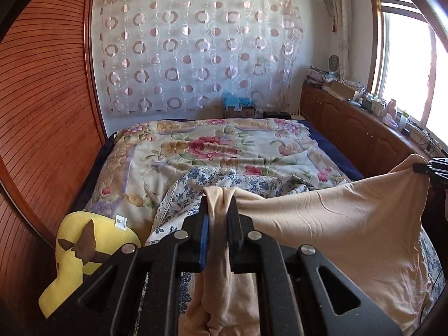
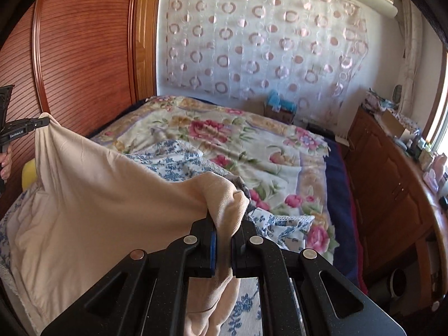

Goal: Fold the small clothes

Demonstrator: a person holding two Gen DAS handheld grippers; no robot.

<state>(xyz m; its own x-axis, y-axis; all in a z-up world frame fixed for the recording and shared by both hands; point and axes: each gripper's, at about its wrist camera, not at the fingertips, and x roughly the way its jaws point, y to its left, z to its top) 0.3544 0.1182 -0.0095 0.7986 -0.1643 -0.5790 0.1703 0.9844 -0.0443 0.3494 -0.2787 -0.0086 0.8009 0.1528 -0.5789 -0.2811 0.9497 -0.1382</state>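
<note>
beige garment stretched between left tongs, right tongs, above floral bedspread

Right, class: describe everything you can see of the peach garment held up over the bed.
The peach garment is plain, soft, lightly creased knit fabric without print. It hangs stretched between two tongs: the left tongs pinch one bunched corner, the right tongs the other. Its top edge sags between them, and its lower part drapes toward the blue-flowered cloth on the bed.
</note>
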